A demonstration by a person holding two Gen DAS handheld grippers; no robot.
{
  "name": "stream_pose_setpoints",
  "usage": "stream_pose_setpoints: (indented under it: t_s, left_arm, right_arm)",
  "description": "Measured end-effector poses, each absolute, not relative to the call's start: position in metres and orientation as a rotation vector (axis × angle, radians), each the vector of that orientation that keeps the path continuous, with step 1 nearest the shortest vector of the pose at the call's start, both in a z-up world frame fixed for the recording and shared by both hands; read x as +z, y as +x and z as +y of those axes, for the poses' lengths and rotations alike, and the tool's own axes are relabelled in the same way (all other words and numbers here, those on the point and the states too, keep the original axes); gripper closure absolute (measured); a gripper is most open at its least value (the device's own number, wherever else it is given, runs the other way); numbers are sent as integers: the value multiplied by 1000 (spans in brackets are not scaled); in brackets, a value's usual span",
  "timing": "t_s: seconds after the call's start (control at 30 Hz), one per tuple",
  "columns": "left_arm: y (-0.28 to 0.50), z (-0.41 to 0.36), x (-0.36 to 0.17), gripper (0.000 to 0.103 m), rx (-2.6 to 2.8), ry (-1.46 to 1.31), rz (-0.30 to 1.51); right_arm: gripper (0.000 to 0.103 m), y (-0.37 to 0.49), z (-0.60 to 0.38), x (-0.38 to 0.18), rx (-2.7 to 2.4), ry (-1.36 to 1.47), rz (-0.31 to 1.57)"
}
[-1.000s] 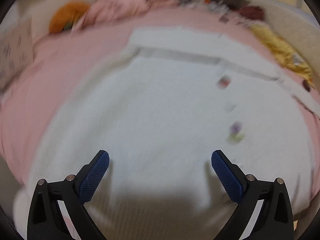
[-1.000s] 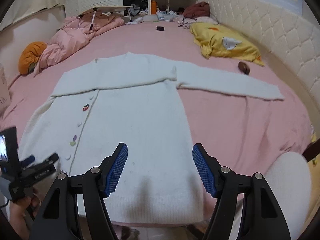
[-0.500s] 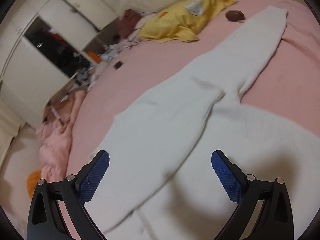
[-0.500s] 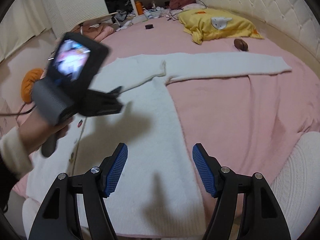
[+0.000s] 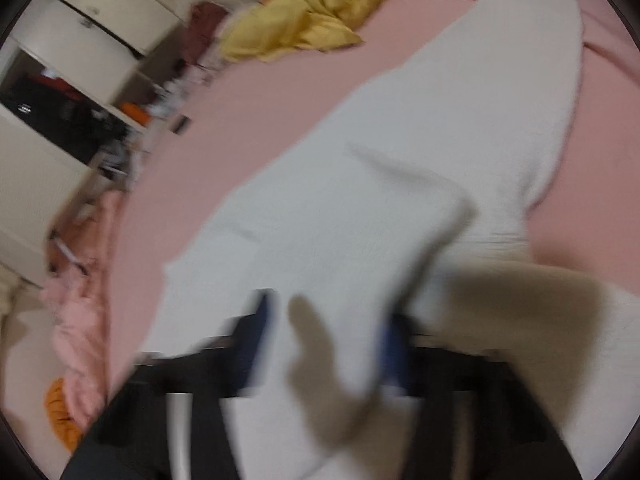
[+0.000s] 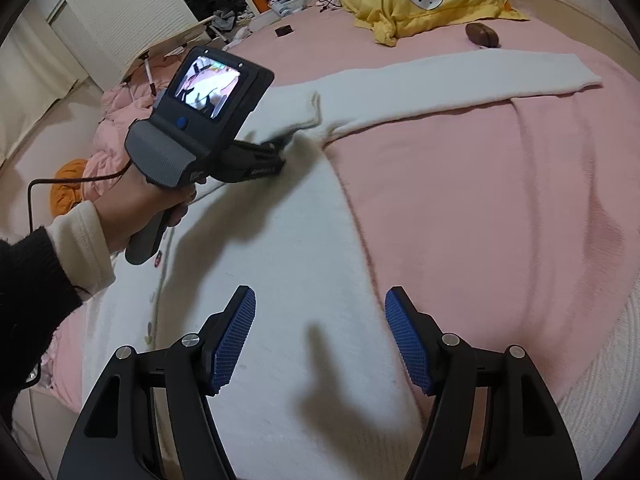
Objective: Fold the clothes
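1. Two tools are at work over a big bed (image 6: 480, 200) with a soft pink cover.
2. One white cardigan (image 6: 280, 280) lies flat on the bed. It looks fuzzy and thick, and its bottom edge is ribbed.
3. One long sleeve (image 6: 460, 80) of it sticks straight out to the side, like a flat white strip on the pink.
4. A few small coloured buttons (image 6: 158, 258) run down the front of the cardigan.
5. The left hand-held gripper (image 6: 282, 148) is black and grey, with a little bright screen (image 6: 208, 84) on its back. A hand (image 6: 132, 208) in a cream cuff and a black woolly sleeve holds it.
6. Its tip is down at the cardigan, close to where the long sleeve joins the body. Its jaws have just been closing. In its own blurry view, white cloth fills the gap between the blue pads (image 5: 260, 340), so it seems to pinch the cardigan there.
7. The right hand-held gripper (image 6: 320, 320) has black arms and blue pads with a bumpy grid. Its jaws are spread apart above the lower part of the cardigan, with no cloth pinched between them. Its dark shadow falls on the white wool.
8. A crumpled yellow pillow (image 6: 424, 0) lies at the far side of the bed, with a small brown oval thing (image 6: 482, 35) just beside it.
9. A puffy pink coat (image 6: 116, 120) and a round orange lump (image 6: 68, 188) sit by the far left edge.
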State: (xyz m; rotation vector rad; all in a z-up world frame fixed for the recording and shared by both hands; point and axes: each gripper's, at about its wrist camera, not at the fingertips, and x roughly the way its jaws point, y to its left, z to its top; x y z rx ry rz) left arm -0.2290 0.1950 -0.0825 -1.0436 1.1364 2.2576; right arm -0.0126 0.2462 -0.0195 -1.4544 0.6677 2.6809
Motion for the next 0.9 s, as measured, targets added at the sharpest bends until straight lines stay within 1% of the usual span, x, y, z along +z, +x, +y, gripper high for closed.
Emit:
stream_pose_setpoints:
  t_s: [0.03,0.13,0.17,0.27,0.4,0.63,0.77,0.9]
  left_arm:
    - [-228,197,-84,89,2234,-1055,1117]
    - [-223,201,-84,92,2206,-1058,1121]
    - [-225,199,-82,93,2204,-1075,1083]
    - [-238,182,-66,94,2191,-1152,880]
    - [-249,156,-42,94,2246,-1175,656]
    - [-265,119,-16,94,2418,-1141,428]
    - [-274,76,5,94,2547,-1094,274]
    - [-279,1,31,94,2723,-1044,100]
  right_arm:
    - [35,-14,246,-20,2684,-1459,674]
    - [35,-11,245,-18,2693,-1445,668]
    - [35,-11,246,-17,2697,-1439,668]
    - [35,-11,246,-17,2693,-1437,681]
    - [35,-12,247,-17,2704,-1436,665]
    - [35,-11,241,-16,2729,-1424,610]
    - [35,-13,232,-16,2745,-1410,531]
    - [35,-16,224,-21,2743,-1440,464]
